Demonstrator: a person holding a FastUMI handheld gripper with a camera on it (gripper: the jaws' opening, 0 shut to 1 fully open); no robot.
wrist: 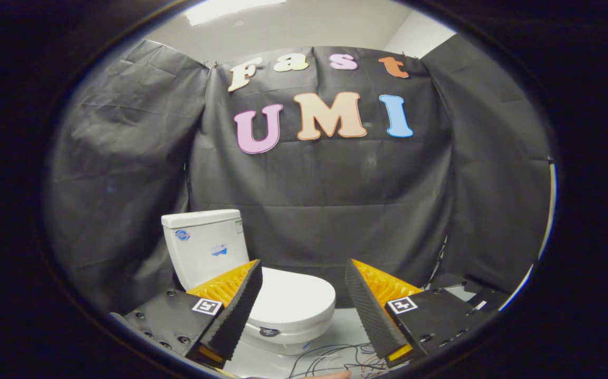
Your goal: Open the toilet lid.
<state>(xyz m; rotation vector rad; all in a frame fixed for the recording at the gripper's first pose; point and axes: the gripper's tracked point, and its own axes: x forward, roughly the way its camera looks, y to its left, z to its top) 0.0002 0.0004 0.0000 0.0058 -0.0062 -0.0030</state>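
Gripper [304, 279] fingers spread wide, holding nothing. Toilet [240, 273] sits beyond them against the black cloth wall, tank [203, 245] at back. Toilet lid [296, 302] is down flat, partly behind one finger. Loose wires [335, 358] on floor.

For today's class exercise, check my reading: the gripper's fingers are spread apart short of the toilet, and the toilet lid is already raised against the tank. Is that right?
Not quite. The gripper view shows the toilet lid down flat over the bowl, not raised against the tank. The rest holds: the gripper has its fingers spread apart, short of the toilet.
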